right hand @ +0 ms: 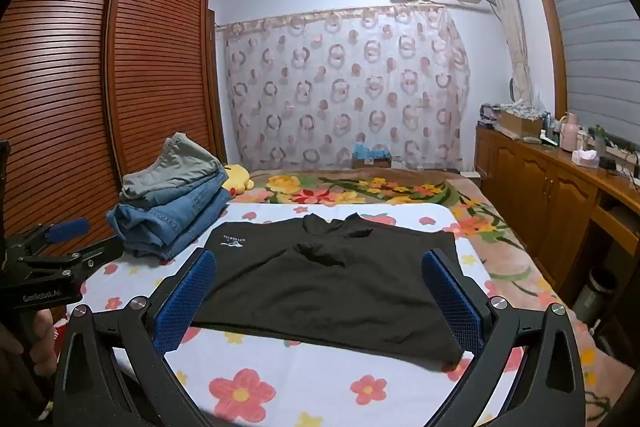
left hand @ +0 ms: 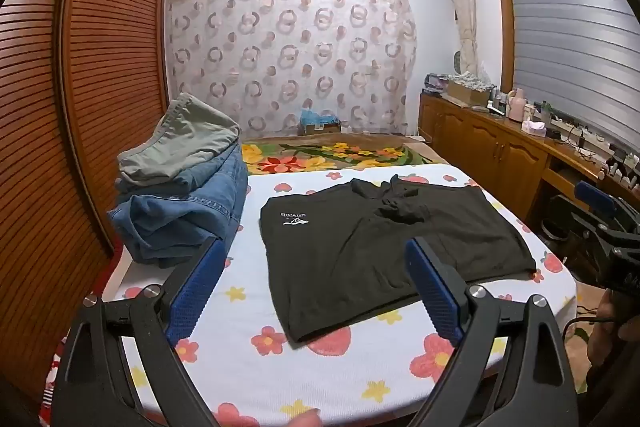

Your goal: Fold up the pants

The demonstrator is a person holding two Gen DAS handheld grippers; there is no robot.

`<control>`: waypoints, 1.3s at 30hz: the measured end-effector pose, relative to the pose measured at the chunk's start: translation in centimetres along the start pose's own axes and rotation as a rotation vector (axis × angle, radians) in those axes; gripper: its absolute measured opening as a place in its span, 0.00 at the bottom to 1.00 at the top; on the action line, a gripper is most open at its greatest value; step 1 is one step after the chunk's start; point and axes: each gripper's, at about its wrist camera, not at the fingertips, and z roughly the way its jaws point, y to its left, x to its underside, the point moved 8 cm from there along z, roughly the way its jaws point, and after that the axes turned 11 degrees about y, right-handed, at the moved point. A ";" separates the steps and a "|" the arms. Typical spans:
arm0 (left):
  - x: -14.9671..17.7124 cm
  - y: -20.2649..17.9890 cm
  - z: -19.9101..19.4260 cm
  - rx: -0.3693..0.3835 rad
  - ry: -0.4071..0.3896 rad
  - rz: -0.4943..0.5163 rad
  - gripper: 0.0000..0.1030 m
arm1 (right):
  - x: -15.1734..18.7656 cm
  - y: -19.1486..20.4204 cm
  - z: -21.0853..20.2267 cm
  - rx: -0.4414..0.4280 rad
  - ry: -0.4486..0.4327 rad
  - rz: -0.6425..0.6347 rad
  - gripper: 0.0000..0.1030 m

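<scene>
Black shorts [left hand: 384, 247] with a small white logo lie spread flat on the flower-print sheet [left hand: 312, 379]; they also show in the right wrist view [right hand: 320, 287]. Their drawstring waist points away from me. My left gripper [left hand: 316, 287] is open and empty, held above the near left part of the shorts. My right gripper [right hand: 320, 295] is open and empty, above the near edge of the shorts. Each gripper shows at the edge of the other's view: the right one [left hand: 600, 223] and the left one [right hand: 52, 243].
A stack of folded pants, blue jeans [left hand: 180, 211] under grey-green ones [left hand: 184, 143], sits at the sheet's far left, also in the right wrist view [right hand: 172, 203]. A slatted wooden wardrobe [left hand: 80, 87] stands left; a wooden cabinet [left hand: 500, 147] with clutter stands right. A yellow plush toy [right hand: 238, 179] lies behind the stack.
</scene>
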 end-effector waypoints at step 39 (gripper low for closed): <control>-0.3 -0.4 -0.5 -0.006 -0.006 0.007 0.89 | 0.0 -0.2 0.0 0.002 0.007 0.009 1.00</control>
